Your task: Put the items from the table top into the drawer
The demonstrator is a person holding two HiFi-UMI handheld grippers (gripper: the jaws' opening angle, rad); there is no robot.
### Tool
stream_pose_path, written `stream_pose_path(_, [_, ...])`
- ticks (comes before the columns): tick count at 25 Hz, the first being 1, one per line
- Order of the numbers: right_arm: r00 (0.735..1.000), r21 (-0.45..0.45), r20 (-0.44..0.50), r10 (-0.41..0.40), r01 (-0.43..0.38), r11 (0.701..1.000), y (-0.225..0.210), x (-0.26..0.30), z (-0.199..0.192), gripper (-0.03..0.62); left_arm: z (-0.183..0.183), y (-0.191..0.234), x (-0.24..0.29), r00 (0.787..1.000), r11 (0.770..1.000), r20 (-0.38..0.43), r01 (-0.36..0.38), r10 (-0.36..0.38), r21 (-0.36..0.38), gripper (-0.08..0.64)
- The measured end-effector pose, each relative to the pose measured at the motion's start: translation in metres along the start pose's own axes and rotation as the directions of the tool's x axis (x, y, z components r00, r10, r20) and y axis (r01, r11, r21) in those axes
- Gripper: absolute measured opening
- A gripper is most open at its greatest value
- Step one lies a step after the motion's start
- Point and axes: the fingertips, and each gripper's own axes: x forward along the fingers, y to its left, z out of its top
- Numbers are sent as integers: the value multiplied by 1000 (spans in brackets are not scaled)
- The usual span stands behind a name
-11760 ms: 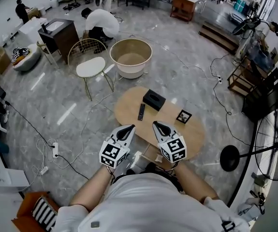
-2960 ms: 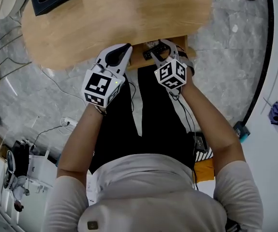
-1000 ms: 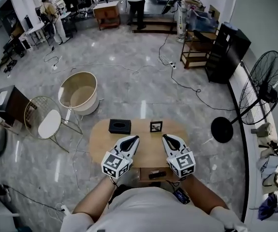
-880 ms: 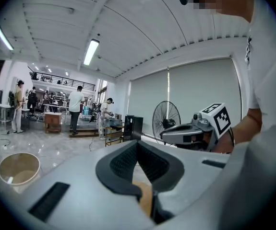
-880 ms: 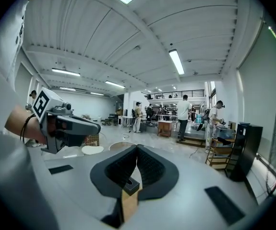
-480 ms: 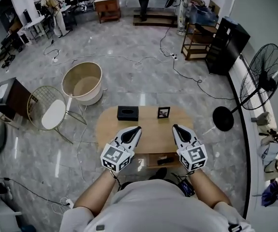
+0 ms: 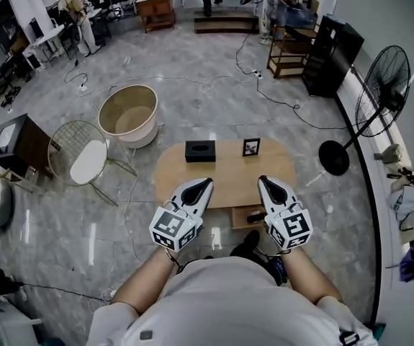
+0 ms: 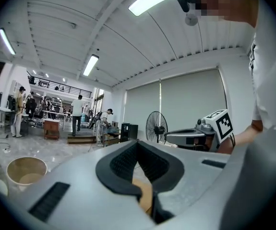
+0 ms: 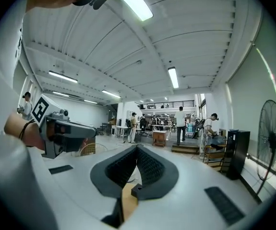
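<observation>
An oval wooden table [image 7: 225,175] carries a black tissue box [image 7: 200,151] and a small picture frame [image 7: 250,147]. Under its near edge a drawer [image 7: 239,218] stands open with a black remote [image 7: 255,215] lying in it. My left gripper [image 7: 202,186] and right gripper [image 7: 266,184] are held level, side by side, over the table's near edge. Both are shut and hold nothing. In the left gripper view the left gripper [image 8: 138,143] has its pads together, and the right gripper [image 9: 137,148] shows the same in the right gripper view.
A round beige tub [image 7: 127,112] and a wire chair with a white seat [image 7: 89,161] stand left of the table. A standing fan [image 7: 381,78] with a round base [image 7: 334,157] is at the right. Cables run across the marble floor. People stand far off.
The remote that lay on the table top now lies in the open drawer. Over the last second both shut grippers have drawn back from the table together and risen a little.
</observation>
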Motion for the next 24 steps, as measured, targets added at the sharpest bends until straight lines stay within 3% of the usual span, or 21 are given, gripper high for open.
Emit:
stream_pose_path(7, [1000,0,20,-19,19,1000,40,-25,12,28,3,-21,-38,1000,1000,18,16,-16,6,9])
stream_pose_path(24, [998,-8,47,-44,45,999,74,-50,31,28,22,-42,-73,996,999,89,30,-31,20,9])
